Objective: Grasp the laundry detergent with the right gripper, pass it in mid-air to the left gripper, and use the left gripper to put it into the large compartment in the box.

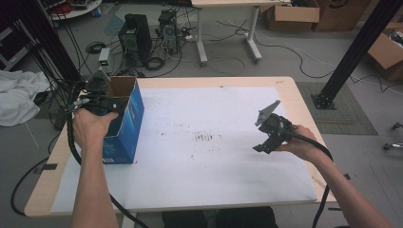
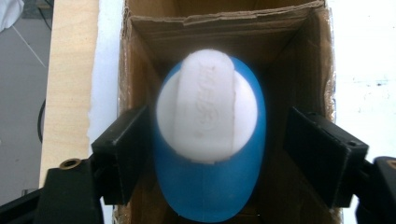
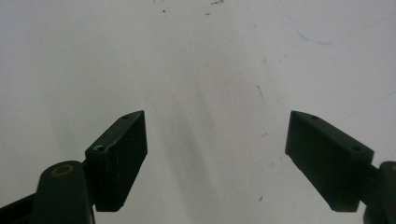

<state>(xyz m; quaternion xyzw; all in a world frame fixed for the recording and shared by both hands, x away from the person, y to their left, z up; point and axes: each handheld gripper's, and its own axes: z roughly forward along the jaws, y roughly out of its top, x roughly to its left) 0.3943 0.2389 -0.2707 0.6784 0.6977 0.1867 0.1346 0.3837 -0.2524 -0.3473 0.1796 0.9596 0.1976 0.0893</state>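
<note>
The table (image 1: 285, 85) is 1, covered by 1 white sheet (image 1: 214, 166), and on it stands 1 open blue cardboard box (image 1: 127, 124) holding 1 blue bottle (image 2: 210, 186) with 1 white cap (image 2: 206, 105). There are 2 hand-held grippers, the left gripper (image 2: 210, 154) and the right gripper (image 3: 215, 158), each with 2 black jaws, held by 2 hands. On the floor beyond stand 2 black computer towers (image 1: 135, 35), 1 second desk (image 1: 228, 4) and 2 brown cardboard boxes (image 1: 292, 16), with 1 white cloth (image 1: 16, 95) heaped at the left.
</note>
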